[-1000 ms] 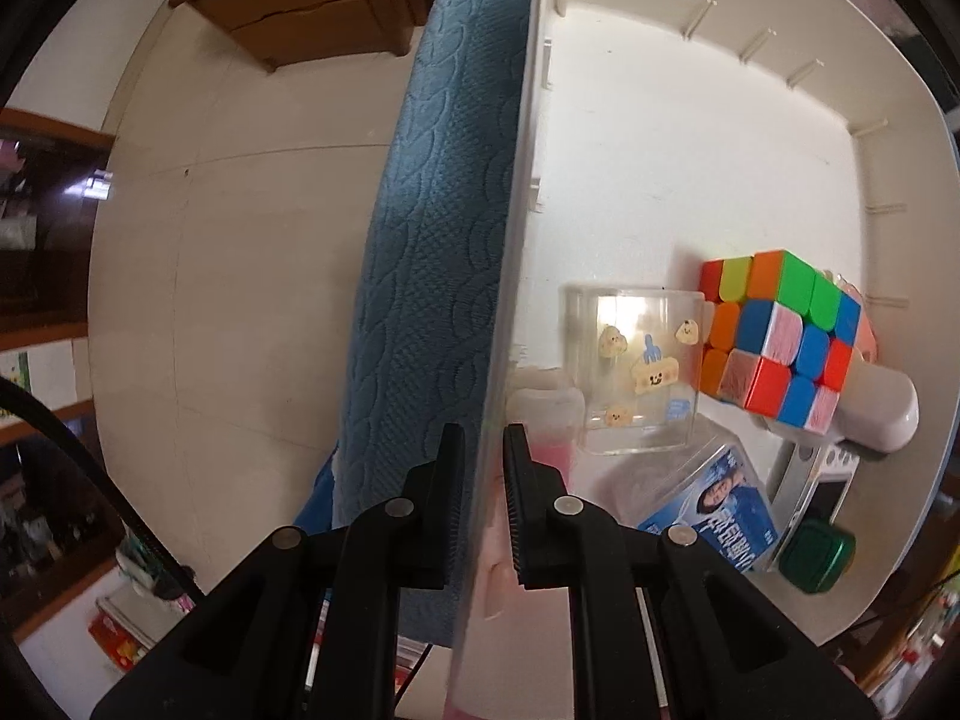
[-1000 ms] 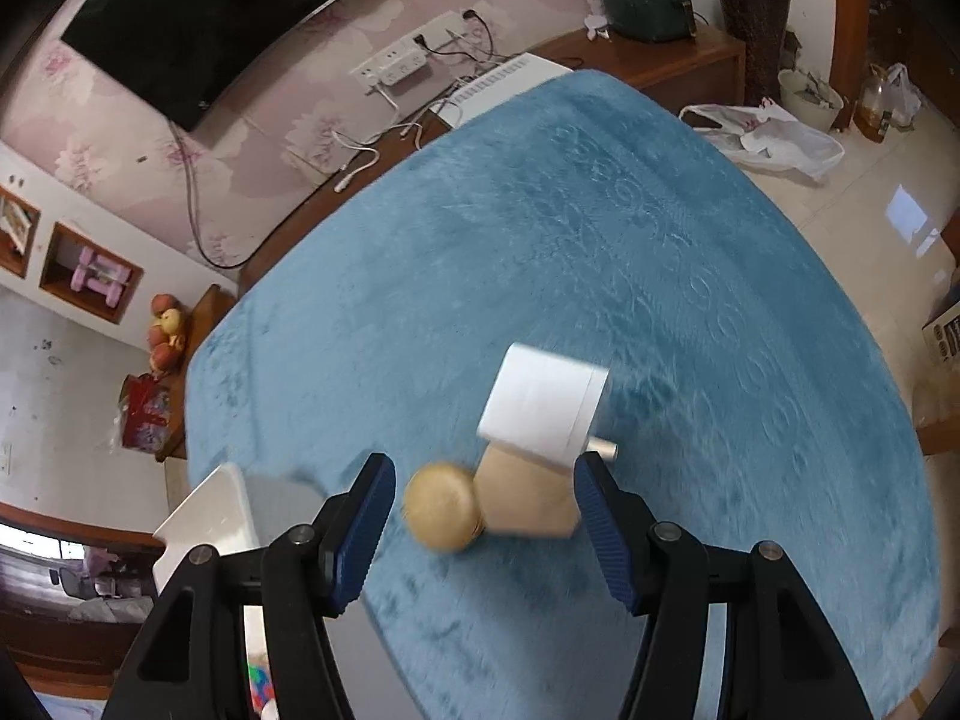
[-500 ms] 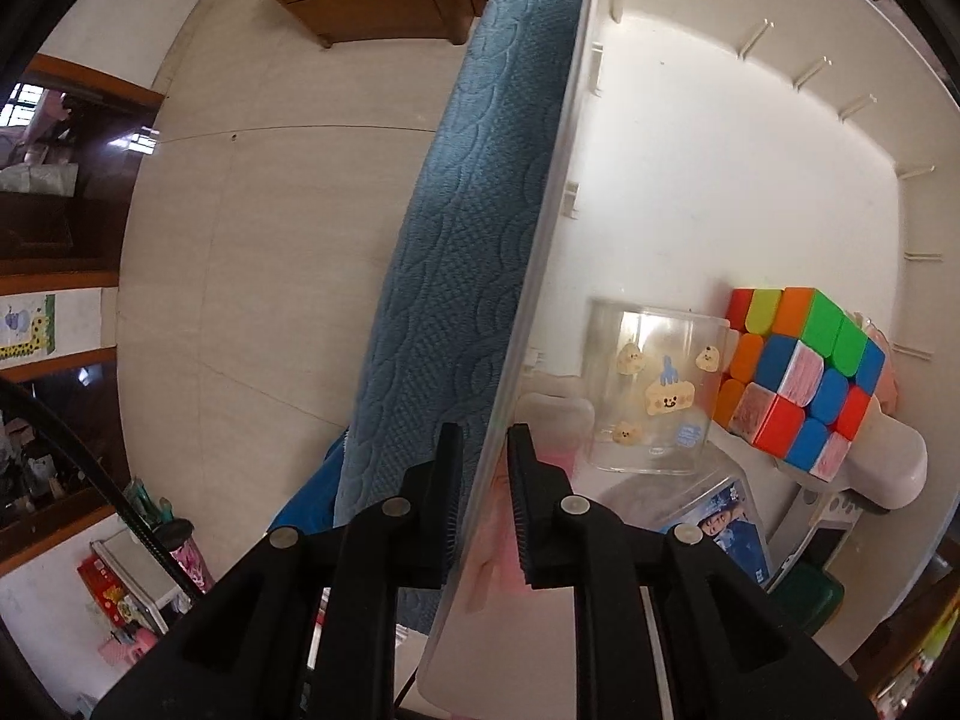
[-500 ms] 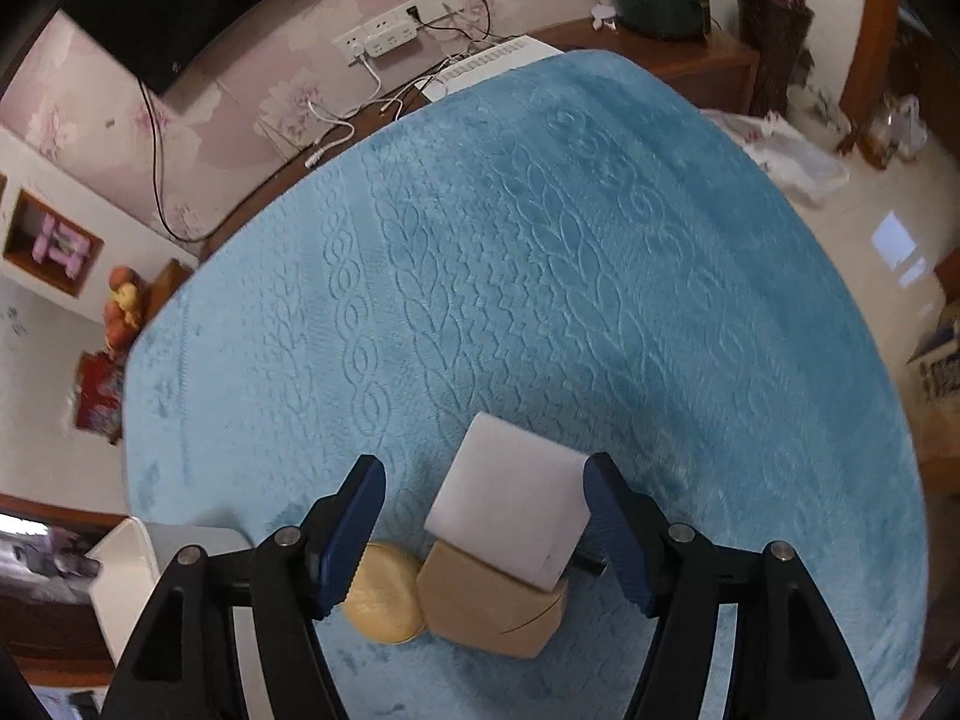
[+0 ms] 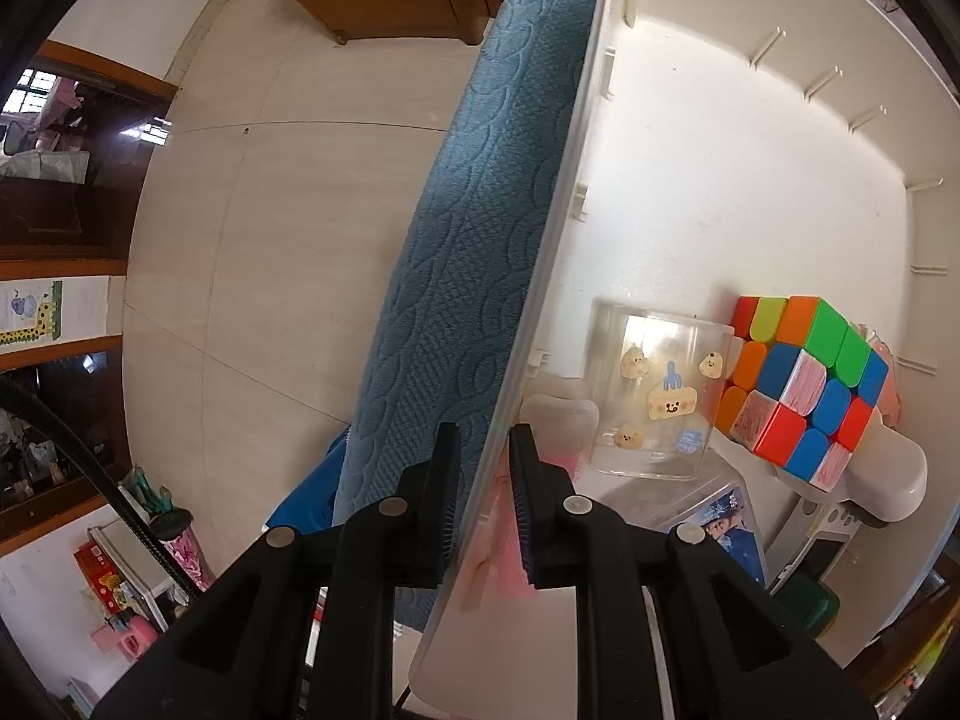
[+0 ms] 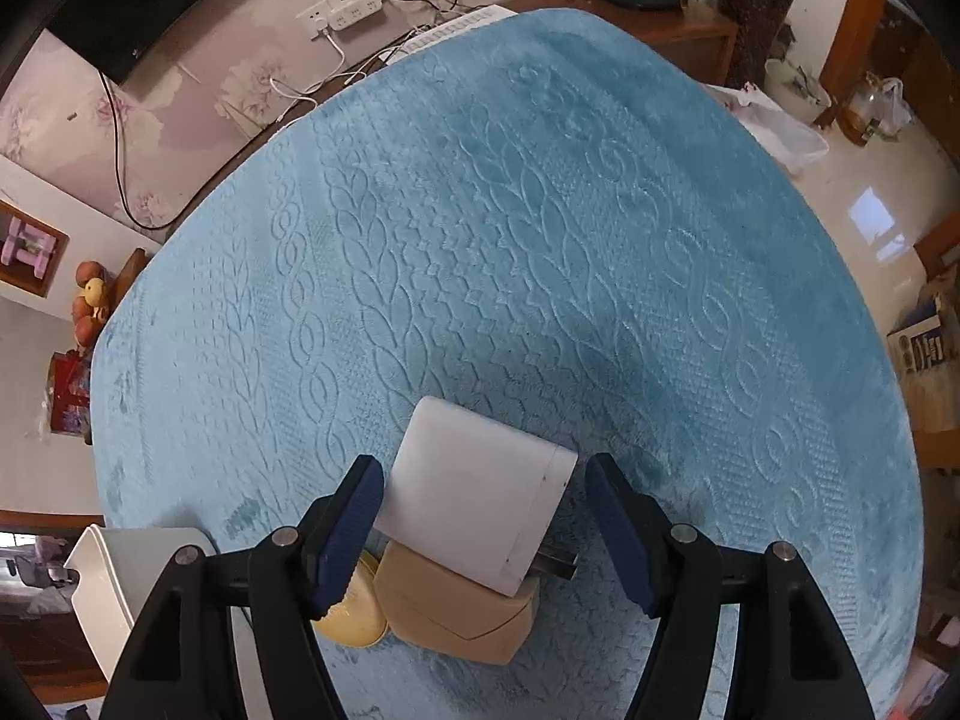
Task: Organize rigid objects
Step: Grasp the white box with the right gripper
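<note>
We've got the left gripper (image 5: 483, 498) straddling the near wall of the white bin (image 5: 690, 192), one jaw outside over the blue tablecloth (image 5: 456, 276), one inside. Its jaws have just been opening a little; a narrow gap shows on each side of the wall, so we read it as loosened rather than clamped.

Already in the bin: a colour cube (image 5: 804, 384), a clear cup with stickers (image 5: 654, 396), a white rounded item (image 5: 888, 474) under the cube, a small blue-printed pack (image 5: 729, 519), a green thing (image 5: 804, 603) at the edge (too cropped to name), and something pink (image 5: 510, 552) by the jaw. So a good part of the sorting looks done.

Left on the cloth, in the right wrist view: a white charger block (image 6: 474, 492) lying on a tan wooden block (image 6: 456, 612), with a yellowish round piece (image 6: 354, 612) just beside. The right gripper (image 6: 486, 528) sits over them, jaws wide, having just been opening, one on each side of the charger and not touching it. The bin corner (image 6: 120, 576) shows at lower left, near.

Our guess: three items still to go, charger next (its prongs stick out on the right jaw's side, may snag).
</note>
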A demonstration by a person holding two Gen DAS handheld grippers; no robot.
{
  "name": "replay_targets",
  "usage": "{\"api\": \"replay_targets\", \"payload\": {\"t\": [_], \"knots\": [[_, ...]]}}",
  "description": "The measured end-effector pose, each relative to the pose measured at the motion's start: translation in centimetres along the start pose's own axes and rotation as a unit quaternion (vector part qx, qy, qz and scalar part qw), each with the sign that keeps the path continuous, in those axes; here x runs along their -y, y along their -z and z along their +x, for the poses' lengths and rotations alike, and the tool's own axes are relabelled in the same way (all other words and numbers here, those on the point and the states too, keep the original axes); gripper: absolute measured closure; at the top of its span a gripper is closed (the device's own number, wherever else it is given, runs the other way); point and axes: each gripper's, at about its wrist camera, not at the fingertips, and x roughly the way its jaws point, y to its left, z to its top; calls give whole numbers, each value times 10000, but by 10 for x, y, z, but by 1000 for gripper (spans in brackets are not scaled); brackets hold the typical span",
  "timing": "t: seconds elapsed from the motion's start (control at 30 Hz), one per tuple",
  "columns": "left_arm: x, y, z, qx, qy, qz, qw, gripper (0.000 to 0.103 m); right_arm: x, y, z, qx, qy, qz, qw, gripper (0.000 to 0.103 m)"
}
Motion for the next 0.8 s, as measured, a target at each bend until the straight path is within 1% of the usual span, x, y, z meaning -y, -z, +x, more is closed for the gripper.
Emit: {"api": "replay_targets", "payload": {"t": [0.07,0.13,0.23,0.37,0.5,0.7,0.8], "knots": [[0,0,0,-2,4,-6,10000,84,-2,0,1,-16,25,-35,10000,32],[0,0,0,-2,11,-11,10000,84,-5,-1,6,-132,26,-51,9999,32],[0,0,0,1,10,-6,10000,84,-3,0,14,-314,-47,140,9994,33],[-2,1,0,28,49,-9,10000,84,-2,2,14,-300,-57,100,9995,33],[-4,3,0,54,100,42,9999,84,4,4,11,-345,-182,173,9991,37],[-3,3,-2,51,123,172,9998,84,8,16,5,-481,-206,295,9982,39],[-2,3,-2,32,164,237,9996,84,14,28,1,-583,-279,455,9969,39]]}}
